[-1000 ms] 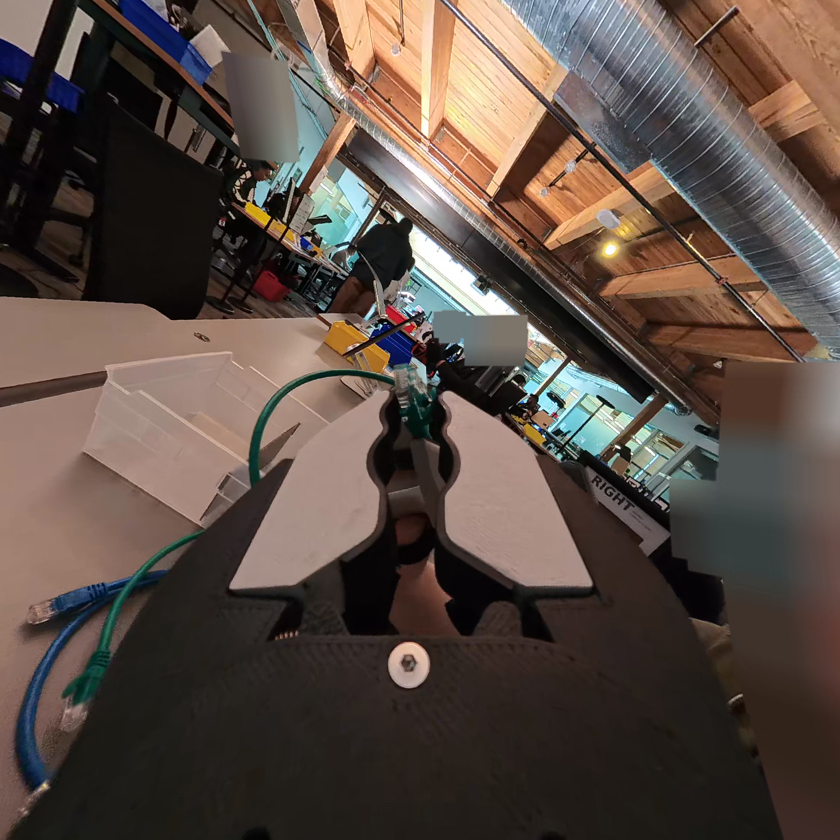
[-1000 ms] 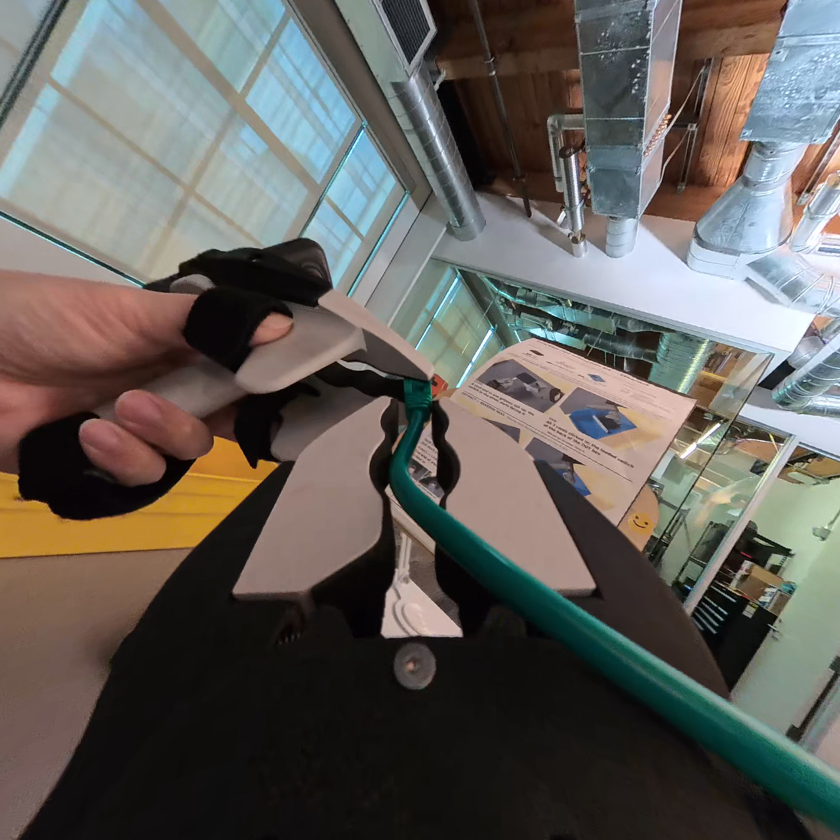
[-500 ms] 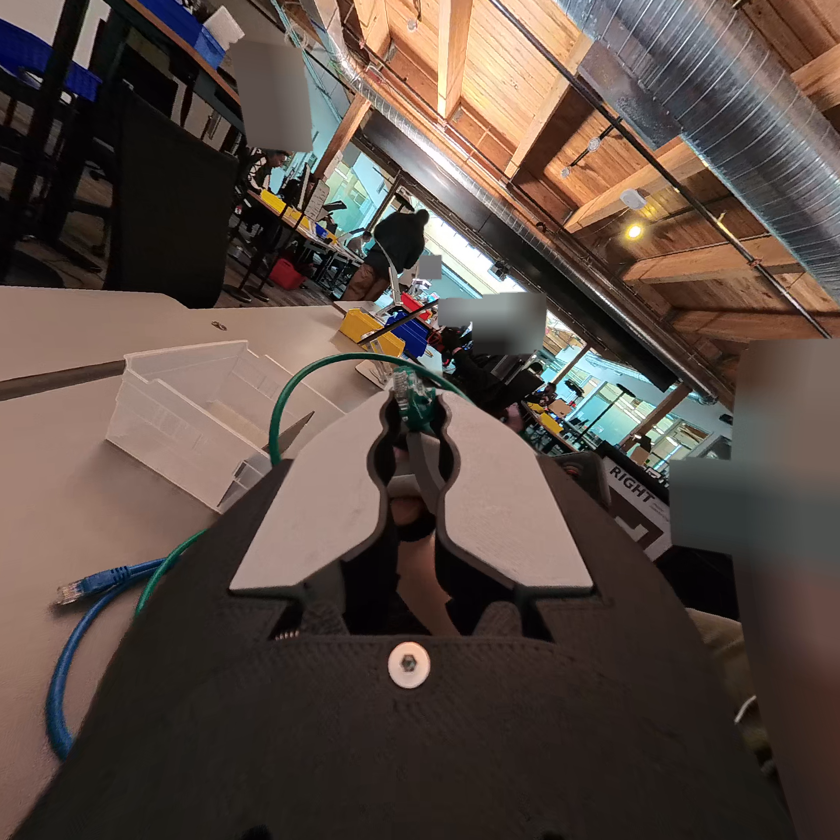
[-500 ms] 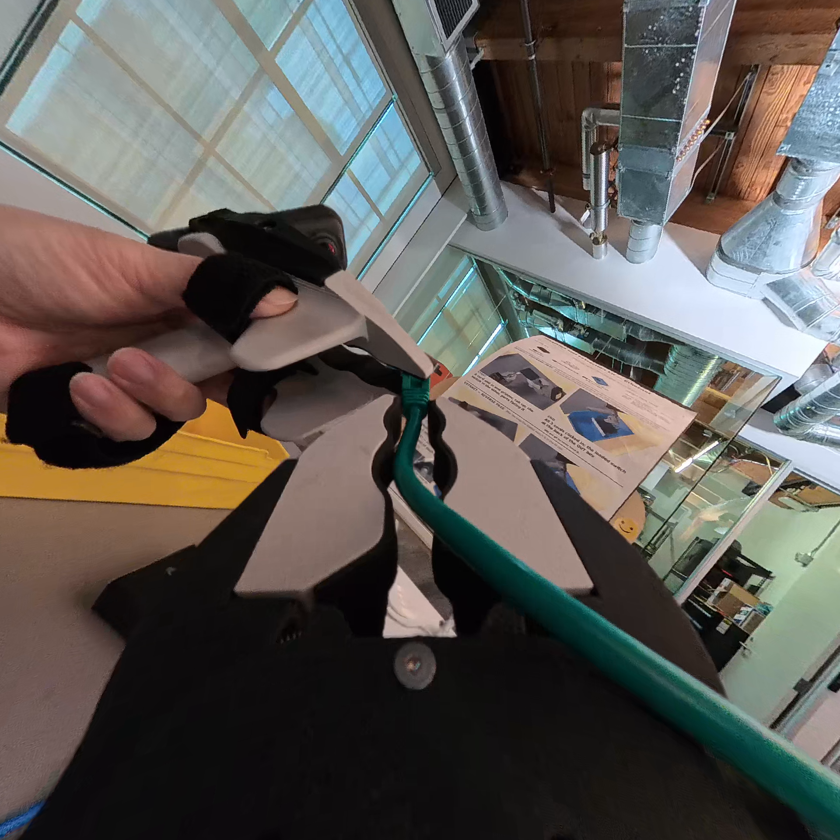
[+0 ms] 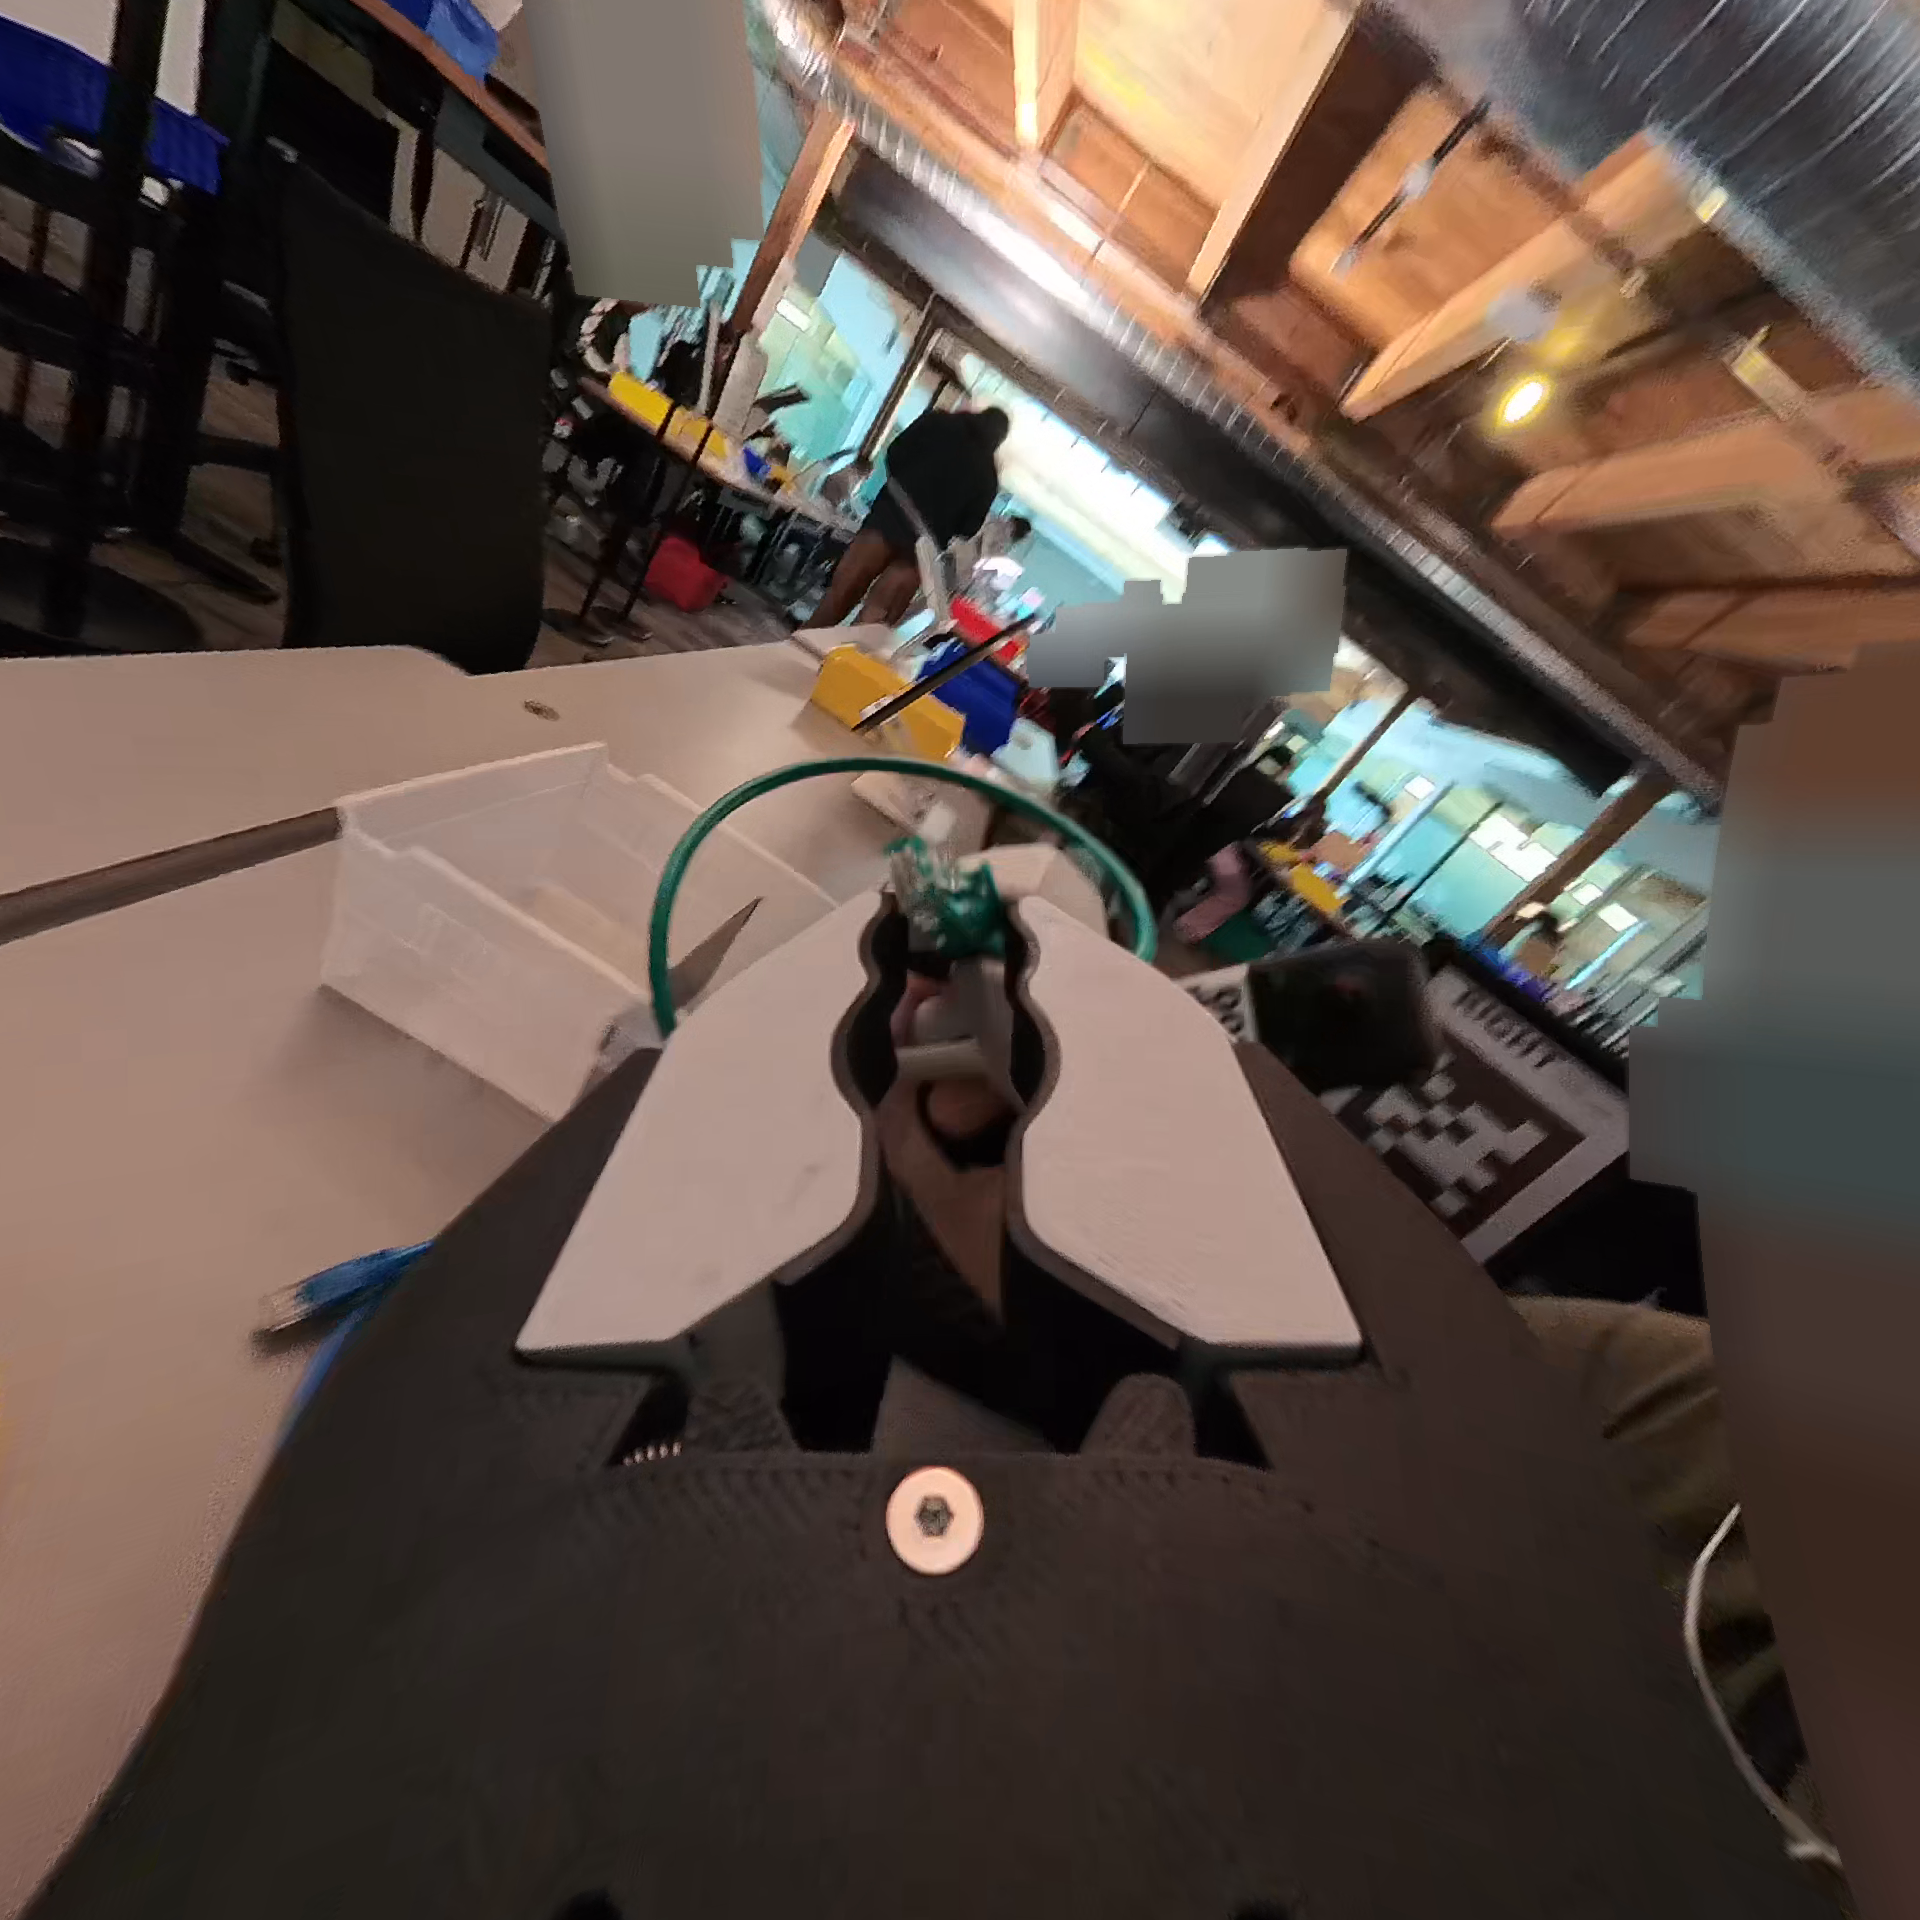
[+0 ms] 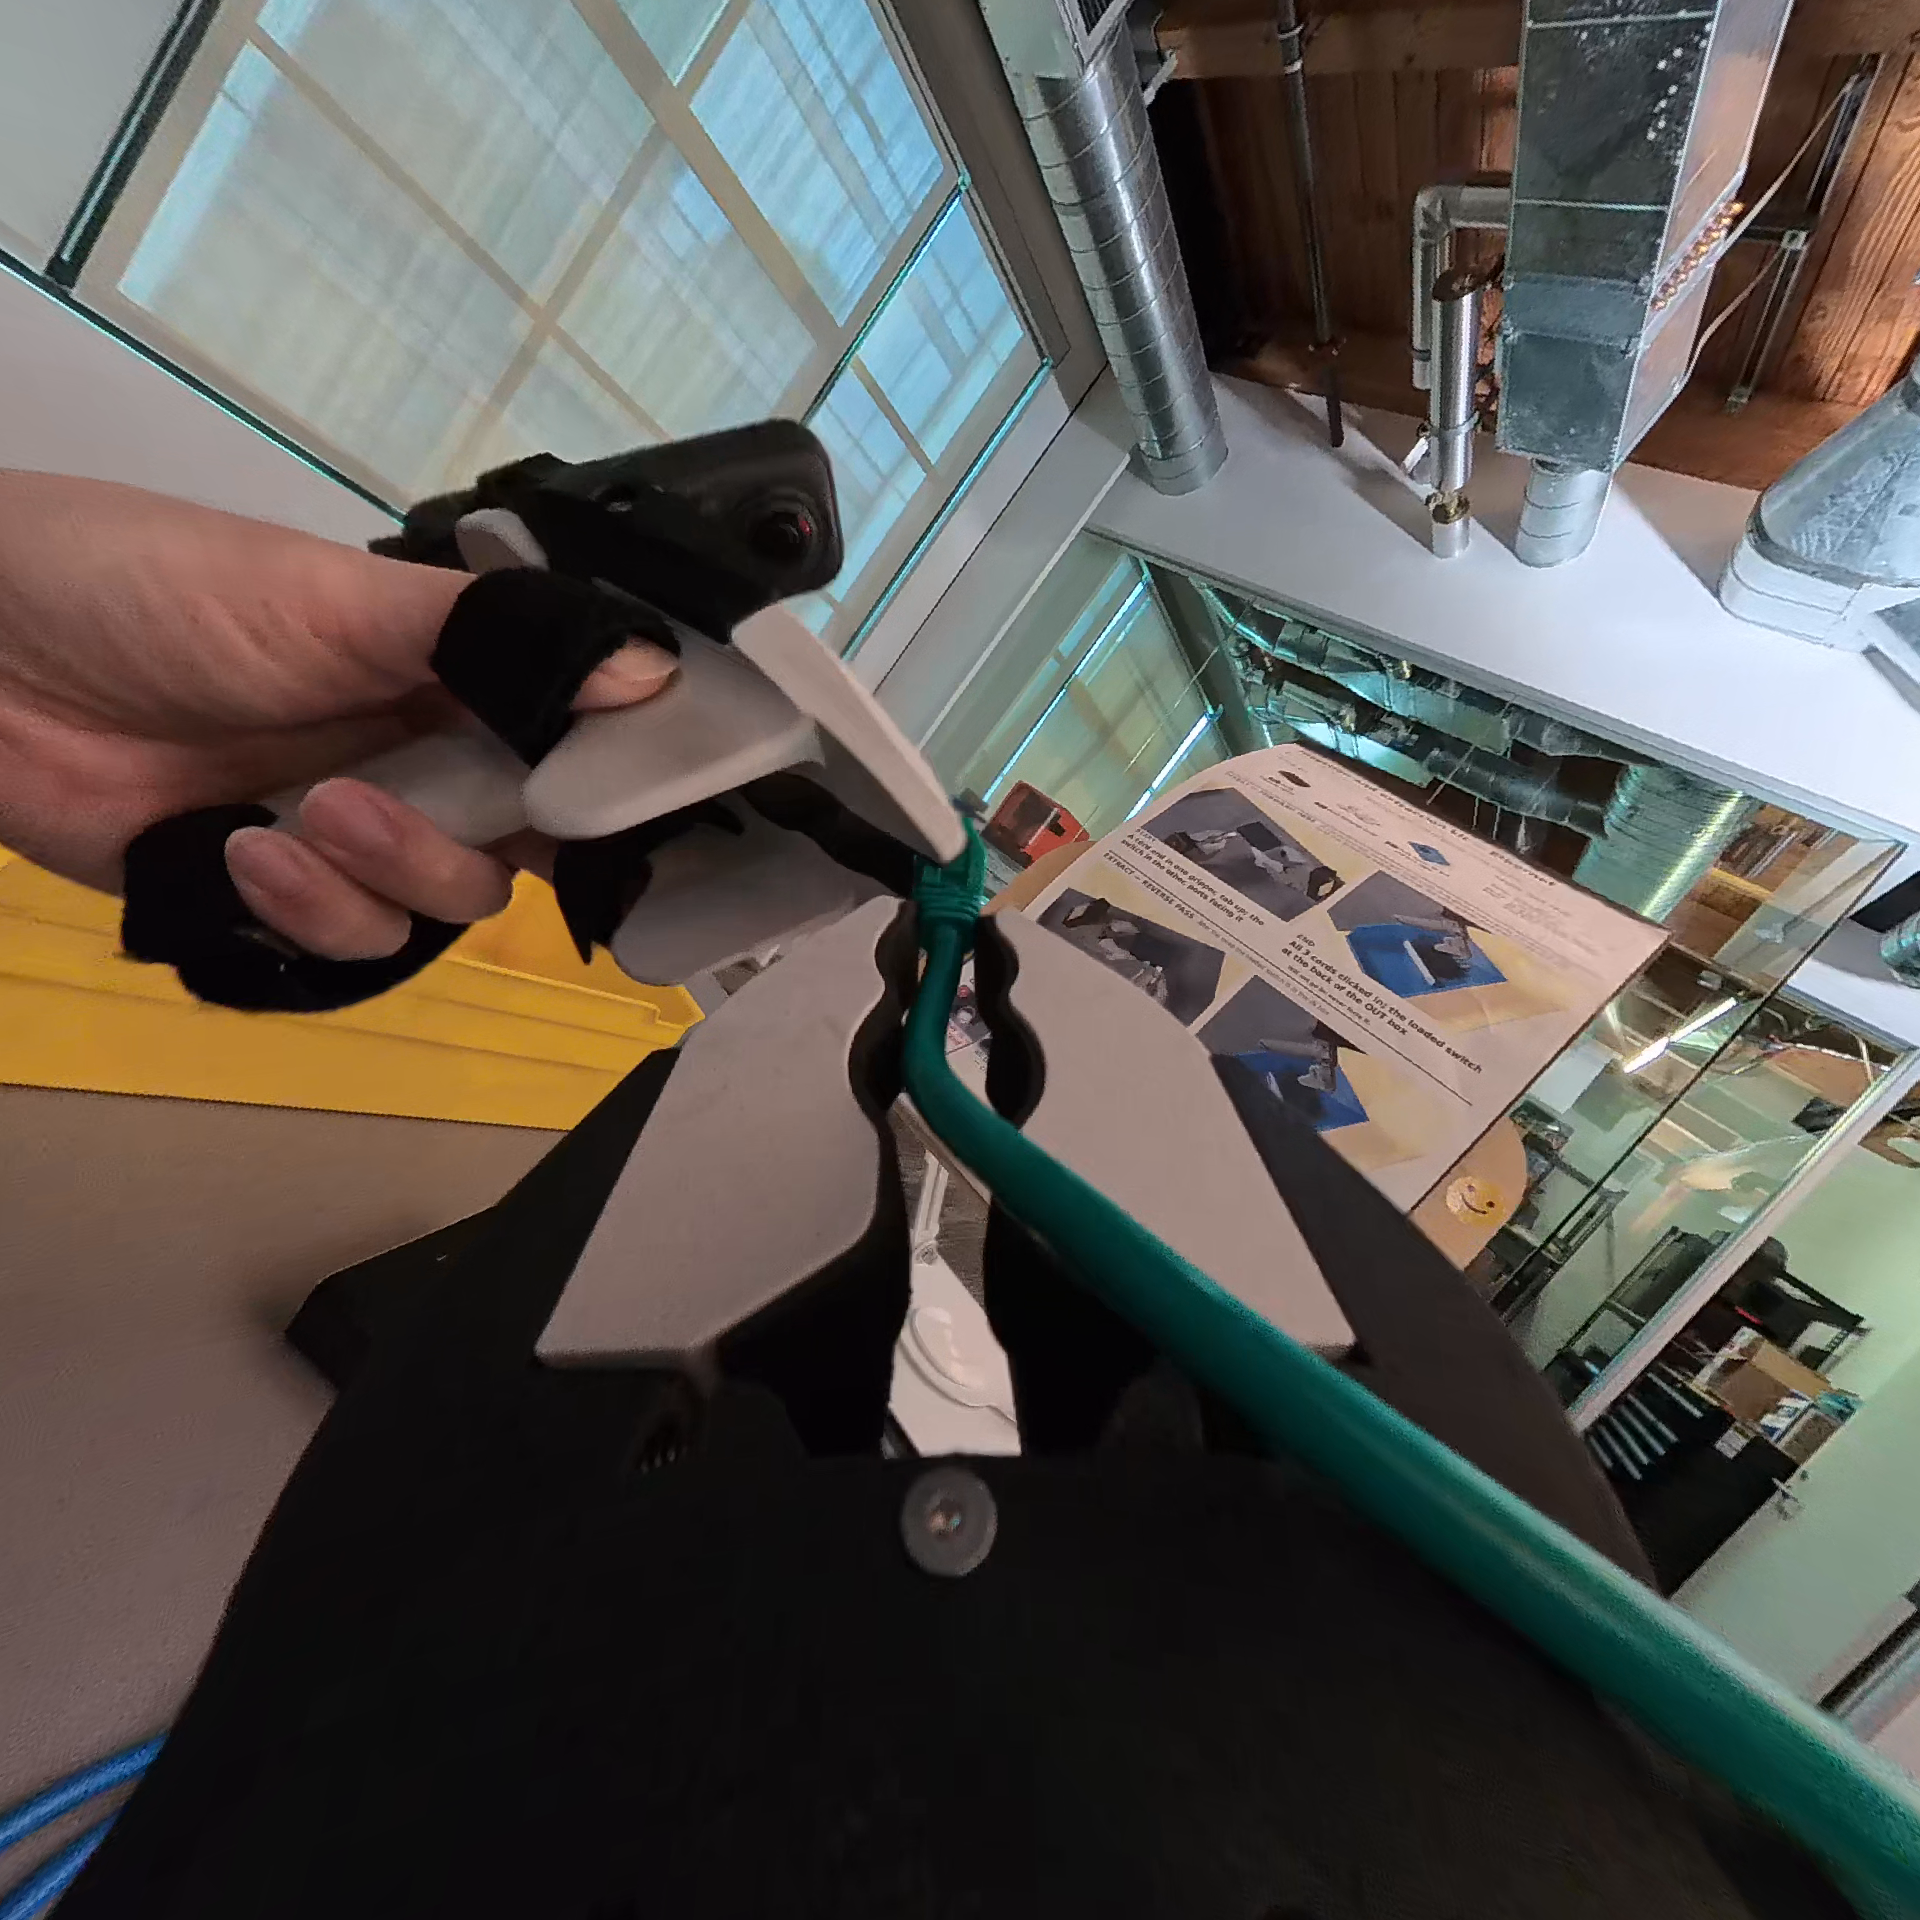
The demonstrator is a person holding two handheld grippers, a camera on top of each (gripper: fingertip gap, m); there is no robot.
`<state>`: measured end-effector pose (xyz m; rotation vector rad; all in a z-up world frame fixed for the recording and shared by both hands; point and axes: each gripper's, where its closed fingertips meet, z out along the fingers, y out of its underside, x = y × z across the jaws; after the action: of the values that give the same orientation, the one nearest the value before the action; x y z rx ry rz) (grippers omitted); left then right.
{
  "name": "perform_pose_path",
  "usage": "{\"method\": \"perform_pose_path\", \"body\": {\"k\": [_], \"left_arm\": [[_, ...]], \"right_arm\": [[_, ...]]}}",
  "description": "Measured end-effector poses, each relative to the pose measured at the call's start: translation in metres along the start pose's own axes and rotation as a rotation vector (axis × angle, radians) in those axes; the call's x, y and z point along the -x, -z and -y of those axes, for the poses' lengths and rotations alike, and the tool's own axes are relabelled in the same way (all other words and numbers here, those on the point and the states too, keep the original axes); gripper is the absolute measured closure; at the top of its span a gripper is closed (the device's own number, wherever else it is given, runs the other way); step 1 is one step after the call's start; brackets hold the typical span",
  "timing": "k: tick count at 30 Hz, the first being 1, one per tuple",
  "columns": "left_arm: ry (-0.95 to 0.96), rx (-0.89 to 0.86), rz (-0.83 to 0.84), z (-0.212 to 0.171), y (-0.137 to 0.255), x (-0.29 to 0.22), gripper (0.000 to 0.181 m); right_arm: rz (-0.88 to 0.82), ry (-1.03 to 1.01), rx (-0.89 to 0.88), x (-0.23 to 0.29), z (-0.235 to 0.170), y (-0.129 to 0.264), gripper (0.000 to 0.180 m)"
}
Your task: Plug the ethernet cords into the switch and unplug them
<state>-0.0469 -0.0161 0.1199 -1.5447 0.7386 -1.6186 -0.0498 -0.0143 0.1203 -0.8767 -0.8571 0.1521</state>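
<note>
My left gripper (image 5: pixel 940 920) is shut on the clear plug end of the green ethernet cord (image 5: pixel 831 771), held up above the table. The cord loops back in an arc behind the fingers. My right gripper (image 6: pixel 940 925) is shut on the same green cord (image 6: pixel 1195 1278) just behind its plug. Straight ahead of it, a hand holds the left gripper (image 6: pixel 727 727), and that gripper's fingertips (image 6: pixel 914 805) pinch the plug. The right gripper's body (image 5: pixel 1455 1122) shows beyond my left fingers. A blue ethernet cord (image 5: pixel 332 1288) lies on the table. I cannot make out the switch.
A clear plastic bin (image 5: pixel 488 914) stands on the beige table (image 5: pixel 156 1195) at the left, with a dark rod (image 5: pixel 156 878) beside it. Yellow bins (image 6: pixel 312 1029) and a printed instruction sheet (image 6: pixel 1351 935) stand behind. Blue cord (image 6: pixel 62 1808) shows at the lower left. Both grippers' tips are close together, under 4 cm apart.
Both grippers stay shut on the green cord. The pair has swung. The left gripper now sits higher and more turned in the right view. The left view is blurred by motion.
</note>
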Motion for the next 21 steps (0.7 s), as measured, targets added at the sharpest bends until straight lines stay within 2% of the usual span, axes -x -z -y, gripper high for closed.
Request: {"method": "perform_pose_path", "body": {"k": [1,3,6,9,11,13,16,21], "left_arm": [[-0.041,0.028,0.051,0.001,0.006,0.005,0.157],[-0.155,0.071,0.237,0.004,0.027,0.023,0.133],[-0.266,0.196,0.536,-0.013,0.063,0.056,0.111],[-0.222,0.376,0.898,-0.055,0.103,0.112,0.100],[-0.177,0.410,1.058,-0.084,0.118,0.143,0.099],[-0.123,0.416,1.159,-0.106,0.125,0.166,0.091],[-0.175,0.465,1.351,-0.117,0.137,0.192,0.081],[-0.123,0.623,1.468,-0.143,0.147,0.219,0.071]], "right_arm": [[-0.008,-0.011,0.003,-0.004,0.000,0.001,0.169],[-0.012,-0.053,0.010,-0.015,-0.001,0.003,0.169],[-0.026,-0.101,0.020,-0.034,0.001,0.009,0.169],[-0.044,-0.124,0.026,-0.048,0.003,0.014,0.169],[-0.054,-0.128,0.011,-0.054,0.008,0.017,0.169],[-0.056,-0.132,0.018,-0.059,0.010,0.019,0.170],[-0.058,-0.140,0.020,-0.063,0.012,0.022,0.169],[-0.041,-0.161,0.011,-0.064,0.016,0.024,0.169]]}}
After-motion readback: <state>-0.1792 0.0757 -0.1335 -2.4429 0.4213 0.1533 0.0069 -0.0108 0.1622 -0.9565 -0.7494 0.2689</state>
